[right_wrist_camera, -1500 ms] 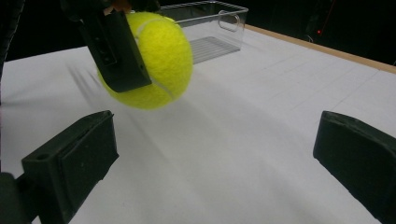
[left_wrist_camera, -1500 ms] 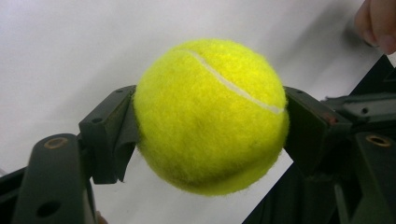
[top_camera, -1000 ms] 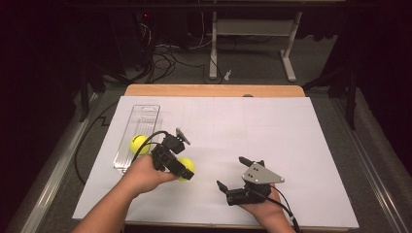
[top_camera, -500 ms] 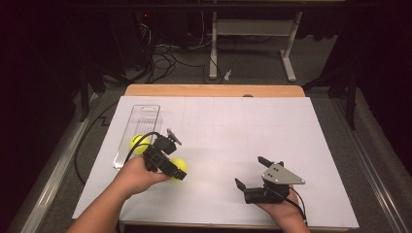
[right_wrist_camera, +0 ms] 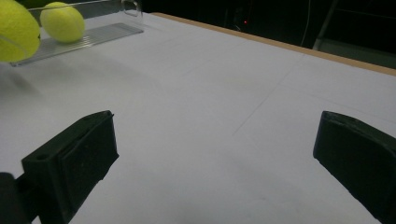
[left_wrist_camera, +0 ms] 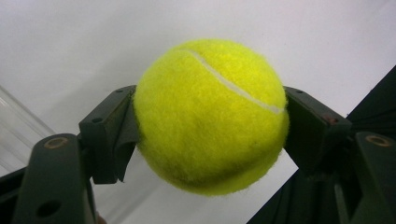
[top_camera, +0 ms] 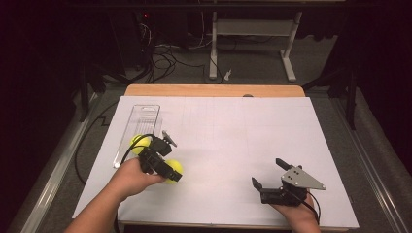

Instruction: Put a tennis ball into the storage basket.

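Observation:
A yellow tennis ball (left_wrist_camera: 212,116) is clamped between the jaws of my left gripper (left_wrist_camera: 210,128), held just above the white sheet at the near left; from above, that ball (top_camera: 175,171) pokes out of the left gripper (top_camera: 167,170). A second tennis ball (top_camera: 138,143) lies in the near end of a clear plastic tray (top_camera: 144,119). My right gripper (top_camera: 268,174) stands open at the near right with nothing between its jaws. In the right gripper view, the open gripper (right_wrist_camera: 217,154) faces bare paper, with the held ball (right_wrist_camera: 14,30) and the tray ball (right_wrist_camera: 62,21) far off.
A white paper sheet (top_camera: 228,141) covers the table, with a wooden edge (top_camera: 214,91) at the back. Cables and a stand's legs (top_camera: 250,53) lie on the floor beyond. A dark rail (top_camera: 58,165) runs along the table's left side.
The left gripper has drawn the ball slightly left and toward the near edge. The right gripper has slid to the right, still open.

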Demonstrator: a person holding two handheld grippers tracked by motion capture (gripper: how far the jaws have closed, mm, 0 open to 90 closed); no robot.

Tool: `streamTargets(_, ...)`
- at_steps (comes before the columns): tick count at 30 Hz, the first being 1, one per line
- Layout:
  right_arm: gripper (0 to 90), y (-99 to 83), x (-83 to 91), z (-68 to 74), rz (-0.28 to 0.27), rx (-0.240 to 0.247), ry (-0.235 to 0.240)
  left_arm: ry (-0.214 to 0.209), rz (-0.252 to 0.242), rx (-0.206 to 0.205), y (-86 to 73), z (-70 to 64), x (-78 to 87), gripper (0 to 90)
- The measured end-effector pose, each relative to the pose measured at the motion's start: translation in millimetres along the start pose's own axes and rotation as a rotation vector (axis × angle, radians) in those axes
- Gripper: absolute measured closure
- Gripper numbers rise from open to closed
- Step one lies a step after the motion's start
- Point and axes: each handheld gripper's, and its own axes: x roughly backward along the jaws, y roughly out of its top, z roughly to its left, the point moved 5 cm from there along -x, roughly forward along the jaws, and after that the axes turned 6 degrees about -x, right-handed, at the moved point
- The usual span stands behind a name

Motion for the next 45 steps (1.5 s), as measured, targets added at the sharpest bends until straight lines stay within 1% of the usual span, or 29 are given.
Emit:
streamTargets(3,0.1,-1.7,4.5,-3.4,-0.016,-0.018,-0.009,0.002,-0.005,0.003,-2.8,1.6,2.6,26.5)
streamTargets(7,0.1,-4.7,7.3,-6.2,-0.017,-0.009,-0.021,0.003,-0.006,0.004,-5.3,2.3,6.1,26.5)
streamTargets(10,0.1,-4.2,8.9,-7.4,-0.023,-0.018,-0.024,0.005,-0.003,0.002,-5.5,1.7,6.9,26.5)
streamTargets(18,0.1,-3.8,9.8,-4.6,-0.035,-0.008,-0.015,0.013,-0.002,0.005,-4.9,3.4,12.2,26.5)
streamTargets(21,0.1,-4.4,8.8,-3.8,-0.030,0.000,-0.013,0.013,-0.004,0.003,-4.0,3.3,14.9,26.5)
streamTargets(26,0.1,-4.1,8.7,-4.0,-0.037,-0.003,-0.015,0.015,0.002,0.005,-3.4,3.2,19.4,26.5)
streamTargets(29,0.1,-3.9,9.4,-4.1,-0.039,-0.004,-0.014,0.022,0.003,0.007,-3.9,3.9,24.0,26.5)
streamTargets(32,0.1,-3.8,9.7,-3.9,-0.040,-0.004,-0.012,0.025,-0.007,0.014,-4.0,4.5,30.4,26.5)
streamTargets(35,0.1,-3.6,9.5,-3.3,-0.040,-0.002,-0.011,0.021,-0.007,0.012,-4.7,5.3,35.4,26.5)
streamTargets(45,0.1,-2.4,11.0,-4.4,-0.048,-0.006,-0.016,0.029,-0.004,0.026,-8.4,12.2,46.3,26.5)
